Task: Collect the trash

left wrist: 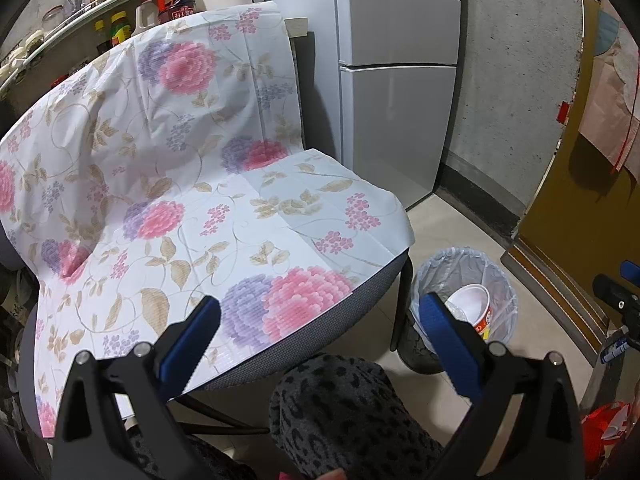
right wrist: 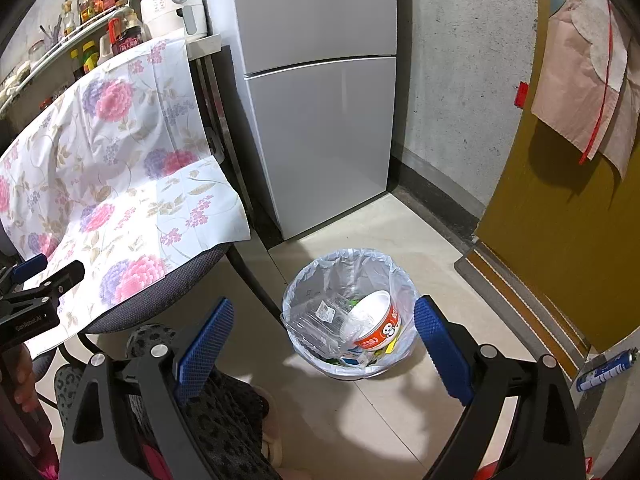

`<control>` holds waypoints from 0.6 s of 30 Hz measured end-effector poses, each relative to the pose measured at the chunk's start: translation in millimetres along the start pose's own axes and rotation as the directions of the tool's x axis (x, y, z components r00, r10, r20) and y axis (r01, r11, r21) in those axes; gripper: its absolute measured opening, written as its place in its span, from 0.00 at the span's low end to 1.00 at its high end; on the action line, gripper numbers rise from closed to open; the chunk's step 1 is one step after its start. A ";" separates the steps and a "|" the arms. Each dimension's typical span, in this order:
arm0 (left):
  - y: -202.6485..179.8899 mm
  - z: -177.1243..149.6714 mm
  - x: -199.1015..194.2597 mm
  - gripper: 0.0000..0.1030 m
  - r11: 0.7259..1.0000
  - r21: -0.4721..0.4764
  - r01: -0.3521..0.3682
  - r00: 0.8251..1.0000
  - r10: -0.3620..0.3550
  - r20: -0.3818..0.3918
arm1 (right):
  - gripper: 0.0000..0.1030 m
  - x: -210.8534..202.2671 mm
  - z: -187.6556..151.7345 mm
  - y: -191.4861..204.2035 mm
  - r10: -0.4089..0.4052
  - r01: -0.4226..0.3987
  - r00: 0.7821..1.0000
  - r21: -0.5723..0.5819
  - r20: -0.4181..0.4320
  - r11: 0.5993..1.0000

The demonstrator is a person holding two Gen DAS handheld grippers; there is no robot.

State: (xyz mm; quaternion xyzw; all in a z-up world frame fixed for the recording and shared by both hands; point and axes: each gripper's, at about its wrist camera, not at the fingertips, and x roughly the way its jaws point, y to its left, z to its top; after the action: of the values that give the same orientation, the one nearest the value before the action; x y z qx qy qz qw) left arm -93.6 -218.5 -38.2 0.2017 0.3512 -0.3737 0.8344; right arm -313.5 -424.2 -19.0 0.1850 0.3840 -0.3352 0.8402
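A small bin [right wrist: 304,280] lined with a clear bag stands on the tiled floor right of the chair; it also shows in the left wrist view [left wrist: 500,280]. Inside lie a red and white paper bowl [right wrist: 378,322], a clear plastic container [right wrist: 320,316] and other scraps. The bowl shows in the left wrist view too [left wrist: 472,304]. My right gripper [right wrist: 324,340] is open and empty, held above the bin. My left gripper [left wrist: 320,336] is open and empty over the front edge of the chair seat, left of the bin.
A chair [left wrist: 360,300] draped with a floral cloth [left wrist: 180,184] stands at left. A grey fridge [right wrist: 316,100] stands behind, a yellow door [right wrist: 560,240] at right. A blue pen [right wrist: 606,370] lies at the right edge. A shelf of bottles [left wrist: 120,20] is at the back left. The person's patterned leg [left wrist: 340,412] is below.
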 end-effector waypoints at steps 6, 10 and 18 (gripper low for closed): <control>0.6 -0.4 0.1 0.94 1.000 -0.001 0.001 1.000 -0.001 0.000 | 0.88 -0.1 1.2 -0.2 0.001 -0.001 1.000 0.000 0.002 1.000; 1.0 -0.4 0.4 0.94 1.000 -0.001 -0.002 1.000 0.002 -0.002 | 0.88 -0.2 2.1 -1.1 0.001 -0.001 1.000 0.000 0.003 1.000; 3.4 -4.1 2.0 0.94 1.000 -0.020 -0.018 1.000 0.018 -0.009 | 0.88 -0.7 1.8 -0.5 0.002 -0.002 1.000 0.002 0.004 1.000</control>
State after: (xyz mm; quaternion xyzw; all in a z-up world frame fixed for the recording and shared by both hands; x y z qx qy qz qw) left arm -91.8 -214.9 -42.2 0.1982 0.3566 -0.3618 0.8382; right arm -313.2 -425.3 -17.3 0.1854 0.3819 -0.3352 0.8411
